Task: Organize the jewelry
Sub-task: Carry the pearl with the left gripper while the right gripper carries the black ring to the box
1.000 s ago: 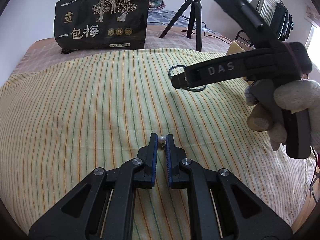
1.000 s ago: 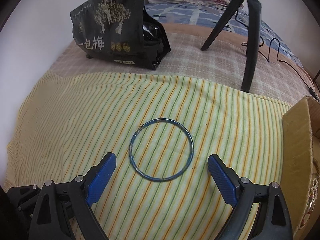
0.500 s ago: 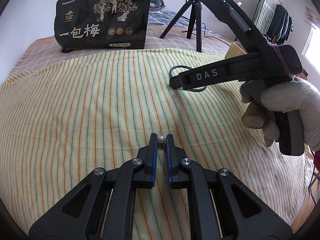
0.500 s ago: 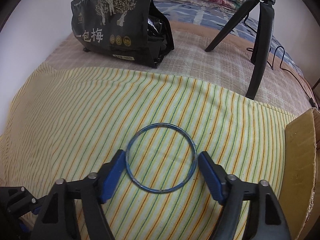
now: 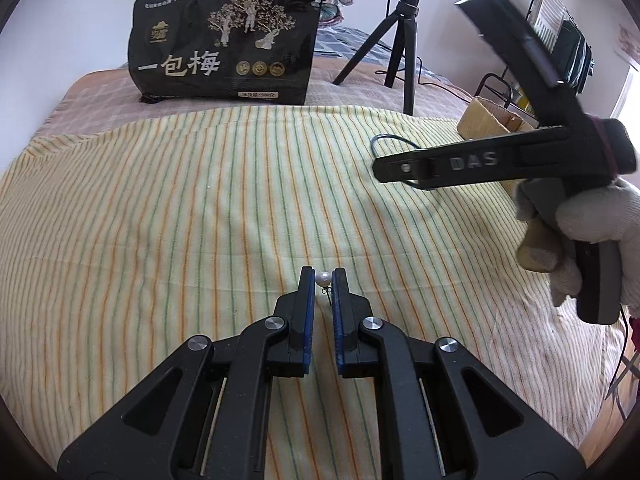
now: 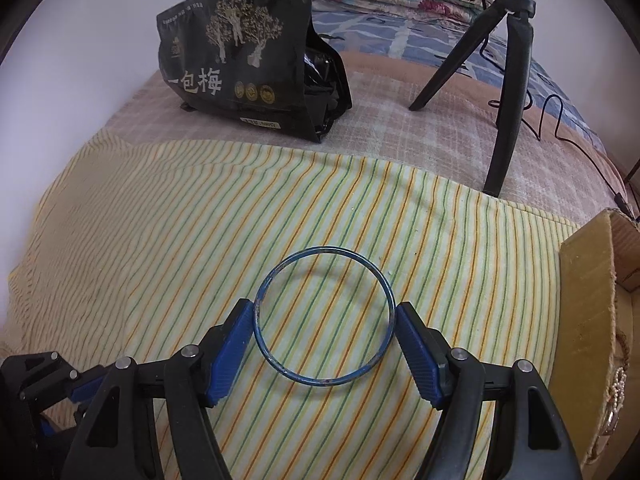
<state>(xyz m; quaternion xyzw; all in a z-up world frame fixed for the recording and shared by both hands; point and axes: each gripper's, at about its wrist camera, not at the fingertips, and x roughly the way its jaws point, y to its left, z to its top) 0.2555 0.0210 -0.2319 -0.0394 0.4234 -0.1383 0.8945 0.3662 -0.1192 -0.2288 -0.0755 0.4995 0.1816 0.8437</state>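
Note:
My left gripper (image 5: 322,276) is shut on a small white pearl earring (image 5: 322,279), held just above the striped cloth. My right gripper (image 6: 325,316) is shut on a thin blue bangle (image 6: 325,316); both blue pads touch its left and right sides, and the bangle looks lifted a little off the cloth. In the left wrist view the right gripper's body (image 5: 500,160) hangs at the right, held by a gloved hand, with part of the bangle (image 5: 390,138) showing behind it.
A yellow striped cloth (image 5: 180,200) covers the bed. A black snack bag (image 5: 224,44) stands at the back. A black tripod (image 6: 508,80) stands behind the cloth. A cardboard box (image 6: 588,312) with pearl jewelry on its edge sits at the right.
My right gripper has closed from wide open onto the blue bangle and lifted it slightly. My left gripper keeps holding the pearl earring in place.

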